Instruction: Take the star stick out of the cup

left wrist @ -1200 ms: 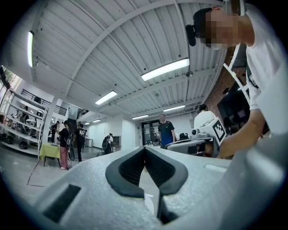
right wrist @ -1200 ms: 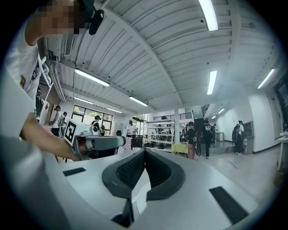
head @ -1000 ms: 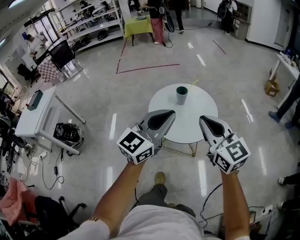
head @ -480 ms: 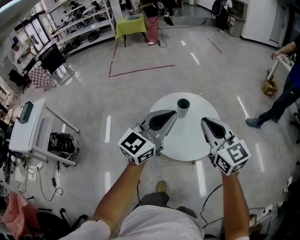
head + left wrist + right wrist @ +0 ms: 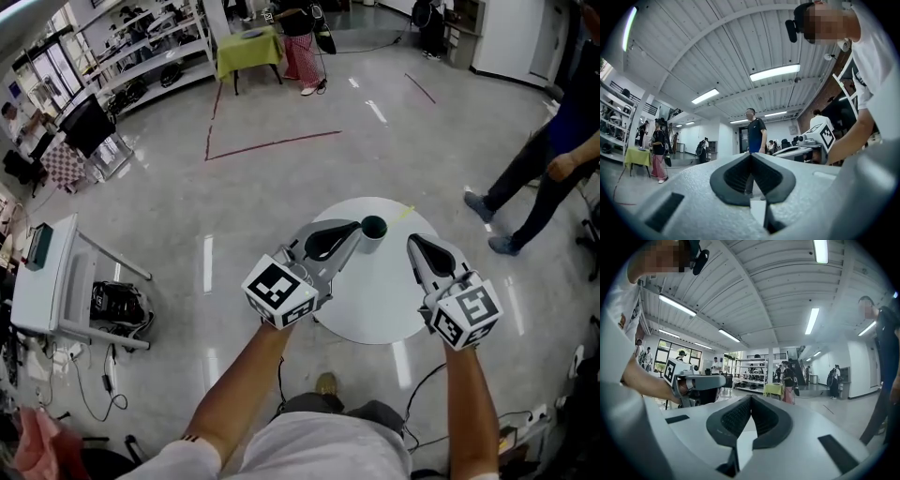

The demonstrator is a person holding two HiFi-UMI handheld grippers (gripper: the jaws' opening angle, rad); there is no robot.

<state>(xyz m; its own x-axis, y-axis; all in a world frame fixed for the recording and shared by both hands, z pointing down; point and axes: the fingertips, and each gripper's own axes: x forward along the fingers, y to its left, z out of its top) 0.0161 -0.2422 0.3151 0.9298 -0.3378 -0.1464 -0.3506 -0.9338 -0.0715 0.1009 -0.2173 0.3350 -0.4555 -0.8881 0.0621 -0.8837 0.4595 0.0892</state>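
Just above centre of the head view: star stick (image 5: 405, 212), a thin yellowish line slanting up-right out of the dark cup (image 5: 373, 228); star end too small to make out. Cup upright near the far edge of the round white table (image 5: 375, 305). Left gripper (image 5: 354, 228) just left of the cup, jaws pressed together, empty. Right gripper (image 5: 415, 244) lower right of it, likewise closed on nothing.

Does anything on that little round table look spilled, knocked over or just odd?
Nothing stands out. The cup stands upright near the far edge of the round table, and nothing is spilled around it. A thin yellow stick leans out of the cup toward the right, which seems to be how it simply rests.
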